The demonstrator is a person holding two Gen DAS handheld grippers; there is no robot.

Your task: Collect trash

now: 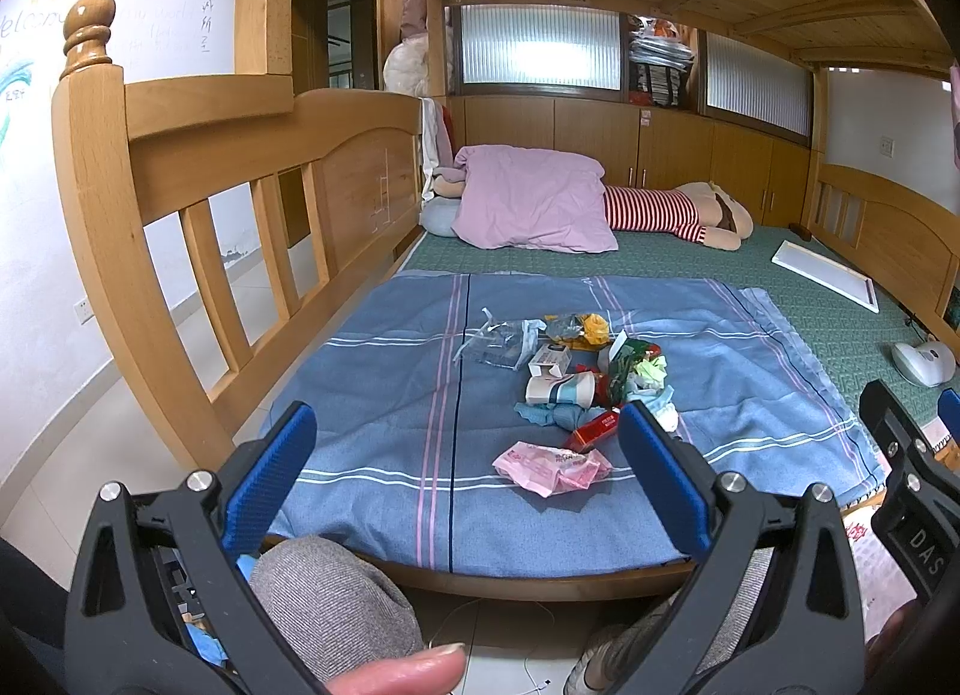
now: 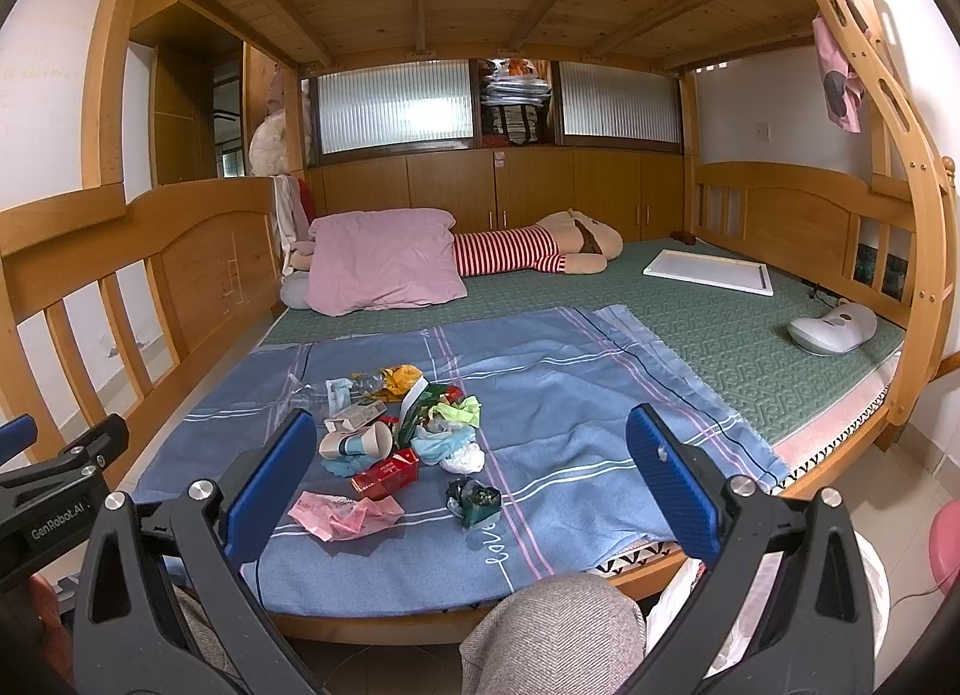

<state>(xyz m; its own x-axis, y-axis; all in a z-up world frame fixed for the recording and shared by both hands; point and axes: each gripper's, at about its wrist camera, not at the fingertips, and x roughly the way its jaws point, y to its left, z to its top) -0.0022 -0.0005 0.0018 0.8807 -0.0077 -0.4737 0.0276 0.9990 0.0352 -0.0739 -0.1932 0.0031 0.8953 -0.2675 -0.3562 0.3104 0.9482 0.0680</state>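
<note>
Left tool hangs at the bed's near edge, spread wide and empty, touching nothing; between its blue pads lies the trash pile on the blue sheet, with the pink wrapper nearest, just ahead and slightly toward its right pad, and the red packet just beyond that. Starting there seems sensible to me: come down over the pink wrapper with the pads either side and pinch only the wrapper, not the sheet. From the right tool, equally wide and holding nothing, the same heap sits ahead toward its left pad, the pink wrapper closest, a dark green crumple straight ahead between the pads. A white bag shows low by its right pad, likely the place for the rubbish.
</note>
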